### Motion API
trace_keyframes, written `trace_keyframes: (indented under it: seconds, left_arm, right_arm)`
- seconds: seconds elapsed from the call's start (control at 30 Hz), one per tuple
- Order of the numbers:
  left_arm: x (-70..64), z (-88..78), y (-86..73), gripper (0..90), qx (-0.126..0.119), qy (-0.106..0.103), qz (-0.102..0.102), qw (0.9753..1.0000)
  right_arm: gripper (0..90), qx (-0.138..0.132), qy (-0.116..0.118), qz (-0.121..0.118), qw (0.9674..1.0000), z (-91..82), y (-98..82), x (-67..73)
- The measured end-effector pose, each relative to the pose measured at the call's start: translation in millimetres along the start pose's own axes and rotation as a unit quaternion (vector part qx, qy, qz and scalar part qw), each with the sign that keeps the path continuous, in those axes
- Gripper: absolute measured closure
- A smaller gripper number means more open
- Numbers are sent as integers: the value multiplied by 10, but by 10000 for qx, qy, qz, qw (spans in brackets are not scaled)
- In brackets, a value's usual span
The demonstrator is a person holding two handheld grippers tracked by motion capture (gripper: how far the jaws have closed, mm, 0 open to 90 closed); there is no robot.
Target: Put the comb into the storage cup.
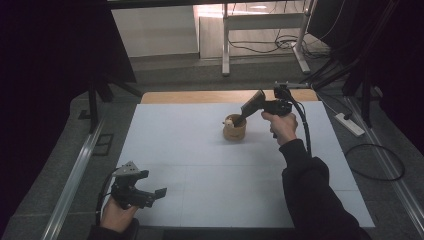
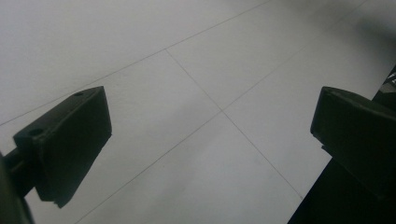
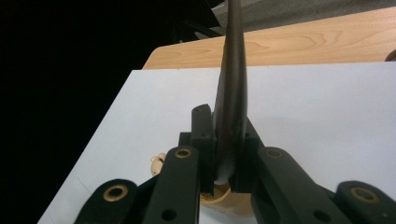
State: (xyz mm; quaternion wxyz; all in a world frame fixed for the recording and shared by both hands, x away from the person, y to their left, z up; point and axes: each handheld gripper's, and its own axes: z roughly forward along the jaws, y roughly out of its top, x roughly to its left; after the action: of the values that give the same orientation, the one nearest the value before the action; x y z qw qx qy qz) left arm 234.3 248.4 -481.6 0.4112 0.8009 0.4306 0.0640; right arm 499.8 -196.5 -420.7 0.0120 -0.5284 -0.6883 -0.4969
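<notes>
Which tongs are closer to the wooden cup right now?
Right. The right tongs hold a dark spatula just above the wooden cup; the left tongs sit open near the table's front-left corner.

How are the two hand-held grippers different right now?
The right hand-held gripper is shut on a dark spatula; the left hand-held gripper is open with nothing between its jaws. The right one is up over the wooden cup at the far side of the table; the left one sits low at the near corner. Both are black and each is held in one hand.
</notes>
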Motion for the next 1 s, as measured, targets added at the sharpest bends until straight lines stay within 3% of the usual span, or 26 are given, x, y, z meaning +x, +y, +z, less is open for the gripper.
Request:
trace_keyframes:
  seconds: [0.27,0.5,0.77,1.0]
  left_arm:
    - [0,3,3,0,12,2,6,10000]
    - [2,4,3,0,11,-2,7,10000]
    - [3,4,3,0,16,-4,5,10000]
    - [7,4,3,0,16,-16,-6,10000]
  right_arm:
    - [842,15,111,265,9996,-20,-29,-140]
    - [838,-3,97,358,9993,-29,-55,-207]
    - [824,-27,-6,227,9997,-32,-71,-209]
    - [738,-41,-181,93,9998,-33,-76,-185]
